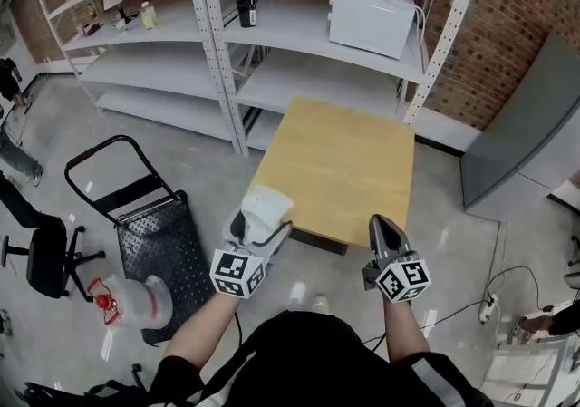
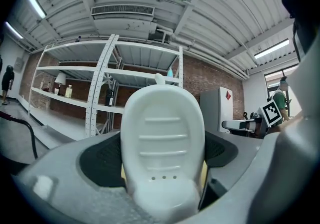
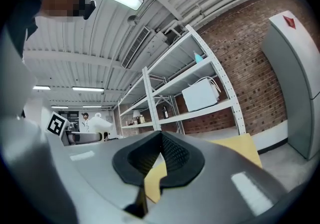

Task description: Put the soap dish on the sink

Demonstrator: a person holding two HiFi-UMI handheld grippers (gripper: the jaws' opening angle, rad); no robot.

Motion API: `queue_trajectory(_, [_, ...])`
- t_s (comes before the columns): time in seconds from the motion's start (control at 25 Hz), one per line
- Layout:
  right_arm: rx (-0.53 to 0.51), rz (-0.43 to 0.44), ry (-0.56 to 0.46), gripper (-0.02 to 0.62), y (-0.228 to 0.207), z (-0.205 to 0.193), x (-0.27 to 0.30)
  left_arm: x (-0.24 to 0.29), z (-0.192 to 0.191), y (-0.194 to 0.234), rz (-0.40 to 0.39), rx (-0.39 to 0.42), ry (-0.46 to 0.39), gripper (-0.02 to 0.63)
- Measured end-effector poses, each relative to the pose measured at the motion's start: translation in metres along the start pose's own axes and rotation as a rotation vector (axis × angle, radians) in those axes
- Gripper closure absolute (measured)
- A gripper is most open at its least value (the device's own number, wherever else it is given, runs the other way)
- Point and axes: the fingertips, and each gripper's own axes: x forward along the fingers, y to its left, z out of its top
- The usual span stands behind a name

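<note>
A white oval soap dish (image 1: 265,207) with ribs and three small drain holes is clamped upright in my left gripper (image 1: 255,226), which is shut on it near the table's front left corner. In the left gripper view the soap dish (image 2: 162,138) fills the space between the dark pads (image 2: 102,160). My right gripper (image 1: 381,227) is held at the table's front right, its jaws shut with nothing in them; in the right gripper view its pads (image 3: 175,155) meet at the tip. No sink shows in any view.
A light wooden table (image 1: 337,165) stands ahead, with white metal shelving (image 1: 217,43) and a white microwave (image 1: 372,14) behind it. A black platform trolley (image 1: 149,233), a water jug (image 1: 127,298) and an office chair (image 1: 41,260) are on the floor at left.
</note>
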Motion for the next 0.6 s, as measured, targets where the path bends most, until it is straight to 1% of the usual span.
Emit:
queue_trajectory(0.2, [-0.012, -0.001, -0.012, 0.589, -0.050, 0.020, 0.006, 0.054, 0.000, -0.025, -0.011, 0.040, 0.004, 0.140])
queue_trajectory(0.4, [-0.037, -0.026, -0.030, 0.589, -0.100, 0.043, -0.006, 0.104, -0.001, -0.064, -0.049, 0.031, 0.005, 0.140])
queue_trajectory(0.48, [-0.034, -0.049, -0.038, 0.589, -0.115, 0.044, -0.011, 0.118, -0.008, -0.074, -0.069, 0.029, 0.028, 0.140])
queue_trajectory(0.6, [-0.006, -0.093, -0.029, 0.589, -0.135, 0.036, -0.021, 0.133, -0.021, -0.083, -0.085, 0.028, 0.075, 0.140])
